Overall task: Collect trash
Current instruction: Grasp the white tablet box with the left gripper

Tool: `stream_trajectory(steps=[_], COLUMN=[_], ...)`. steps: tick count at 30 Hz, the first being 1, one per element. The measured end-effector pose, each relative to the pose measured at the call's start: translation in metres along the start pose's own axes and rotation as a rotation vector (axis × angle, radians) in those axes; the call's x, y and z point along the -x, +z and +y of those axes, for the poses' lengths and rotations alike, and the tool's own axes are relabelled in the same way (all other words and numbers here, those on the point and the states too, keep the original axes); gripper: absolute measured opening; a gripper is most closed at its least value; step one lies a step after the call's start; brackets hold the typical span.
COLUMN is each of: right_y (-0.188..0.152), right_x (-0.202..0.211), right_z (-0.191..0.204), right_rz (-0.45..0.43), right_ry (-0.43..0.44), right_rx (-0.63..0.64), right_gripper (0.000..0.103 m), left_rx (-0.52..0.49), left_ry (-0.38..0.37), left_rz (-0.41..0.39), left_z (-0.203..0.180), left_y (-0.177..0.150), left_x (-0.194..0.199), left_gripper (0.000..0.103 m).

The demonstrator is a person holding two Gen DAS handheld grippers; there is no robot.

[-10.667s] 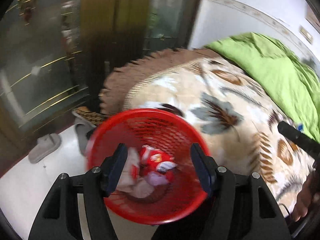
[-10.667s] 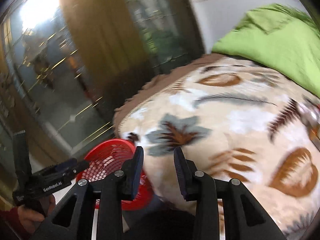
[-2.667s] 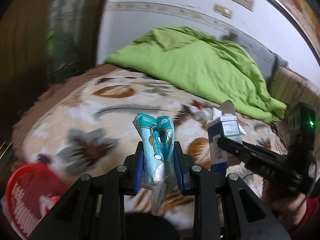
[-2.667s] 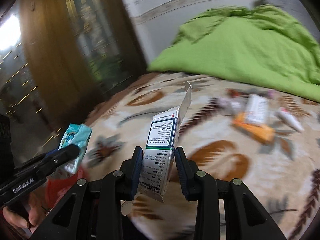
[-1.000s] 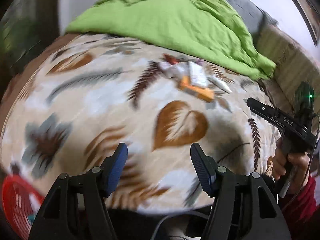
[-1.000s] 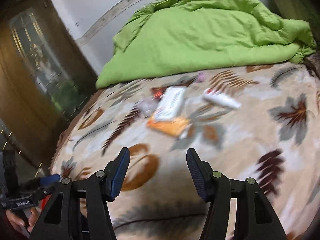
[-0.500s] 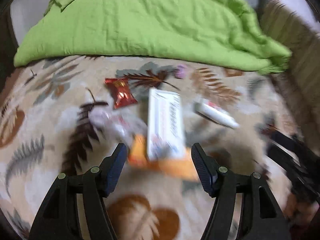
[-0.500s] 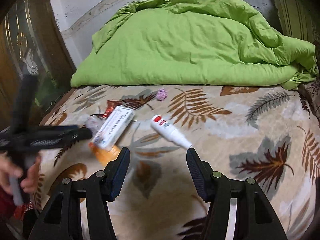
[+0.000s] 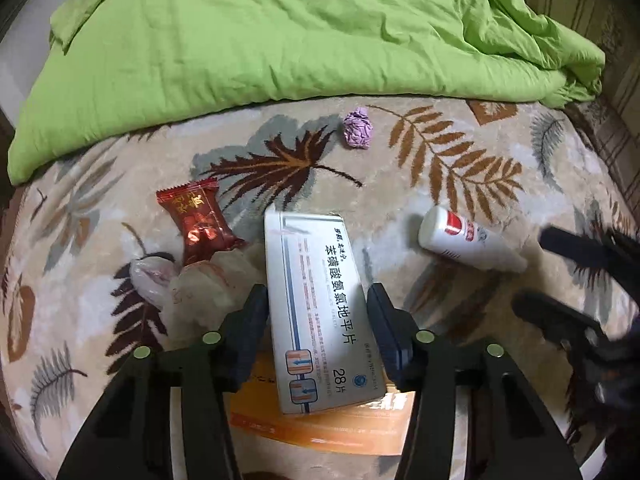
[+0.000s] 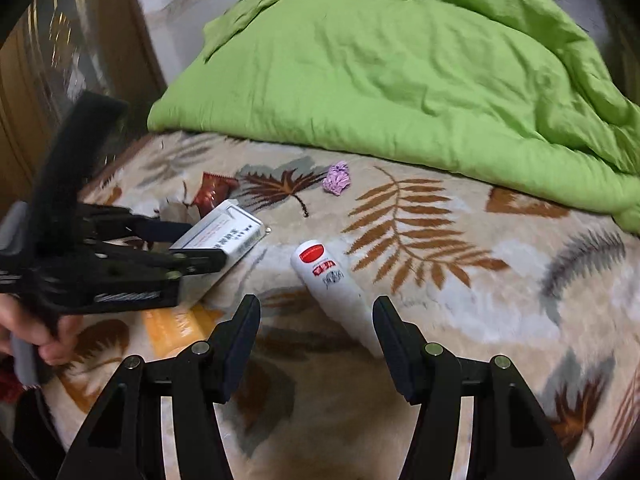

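Left wrist view: the left gripper (image 9: pixel 316 320) has its jaws apart on either side of a flat white carton (image 9: pixel 320 312) marked "28", lying on an orange packet (image 9: pixel 320 420) on the plush leaf-patterned blanket (image 9: pixel 460 168). The right gripper (image 10: pixel 316 332), jaws wide and holding nothing, straddles the narrow end of a smooth white tube (image 10: pixel 336 284) with a red label. Beyond the left jaws lie a glossy red wrapper (image 9: pixel 196 220) and a crumpled purple paper ball (image 9: pixel 358 127).

Home bedroom, bed with leaf-patterned blanket (image 9: pixel 460 168), rumpled green duvet (image 10: pixel 400 72), perhaps a glass-fronted cabinet (image 10: pixel 60 52)
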State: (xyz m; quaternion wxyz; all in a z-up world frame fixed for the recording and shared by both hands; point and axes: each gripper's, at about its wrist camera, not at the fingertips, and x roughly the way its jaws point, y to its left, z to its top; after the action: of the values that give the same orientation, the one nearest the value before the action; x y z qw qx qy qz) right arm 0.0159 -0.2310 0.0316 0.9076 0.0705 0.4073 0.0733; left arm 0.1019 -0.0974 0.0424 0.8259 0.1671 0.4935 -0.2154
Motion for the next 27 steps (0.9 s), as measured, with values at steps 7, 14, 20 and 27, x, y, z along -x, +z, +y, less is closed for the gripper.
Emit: stream_trajectory(steps=[7,14,20,27], right_y=[0.007,-0.002,-0.007,0.009], right_x=[-0.036,-0.021,-0.019,-0.019], right_z=[0.006,-0.001,0.003,0.008], right_rz=[0.066,0.023,0.023,0.013], right_ry=[-0.062,-0.06,-0.064,-0.006], right_rx=[0.099,-0.011,-0.016,0.045], right_gripper=[0.034,0.008,0.009,0.031], left_rx=[0.047,0.02,0.035,0.055], left_ry=[-0.073,-0.03,-0.036,-0.1], left_rz=[0.052,0.028,0.023,-0.015], left_z=[0.009,-0.001,-0.001,0.004], left_y=[0.002,-0.008,-0.008,-0.002], left_x=[-0.014,-0.027,-0.022,-0.016], left_gripper=[0.073,0.027,0.027,0.019])
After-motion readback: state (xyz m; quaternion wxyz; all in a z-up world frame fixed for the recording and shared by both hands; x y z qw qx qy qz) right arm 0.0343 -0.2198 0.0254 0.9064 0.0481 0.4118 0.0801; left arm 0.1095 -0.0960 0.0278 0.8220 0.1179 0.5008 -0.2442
